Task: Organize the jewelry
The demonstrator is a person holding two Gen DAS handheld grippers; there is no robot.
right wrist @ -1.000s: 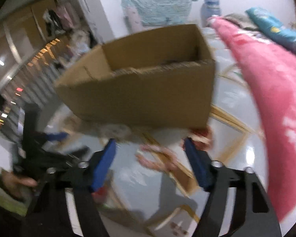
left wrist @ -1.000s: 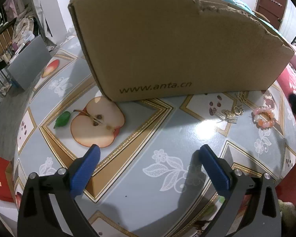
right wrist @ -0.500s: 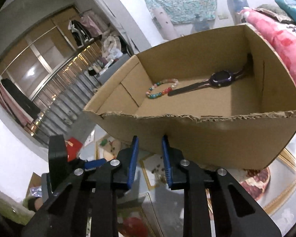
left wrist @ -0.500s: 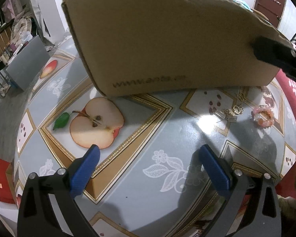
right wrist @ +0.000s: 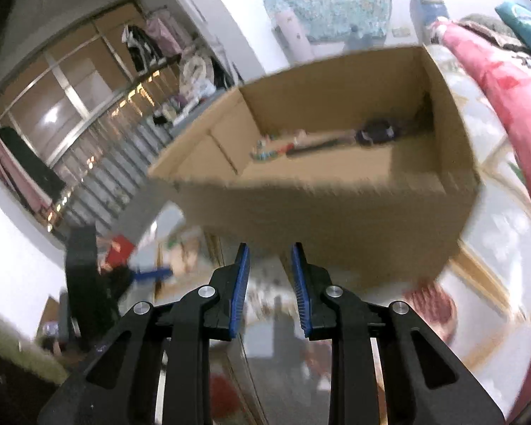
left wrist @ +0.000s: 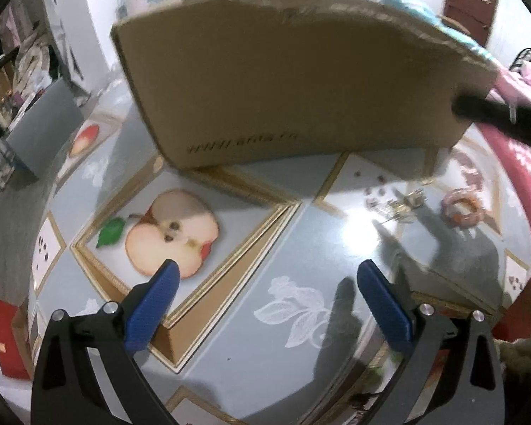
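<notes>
Jaws of the left gripper [left wrist: 267, 269] stand wide apart and empty over the patterned table [left wrist: 251, 354]. Past them we see one cardboard box [left wrist: 293, 85]; inside it, blurred, lie one coloured bead string [right wrist: 269, 152] and, to its right, one dark watch [right wrist: 375, 134]. Right of the box, on the bare table, sits a cluster of small metal pieces [left wrist: 403, 205], too tangled for us to count, and just beside it one pink bead bracelet [left wrist: 462, 207]. We judge the bracelet light, floppy and apt to roll, so we would pinch across one side of the ring; the metal bits look slippery and fiddly. The right gripper [right wrist: 269, 251] has just been closing, leaving a narrow gap with nothing between the pads.
</notes>
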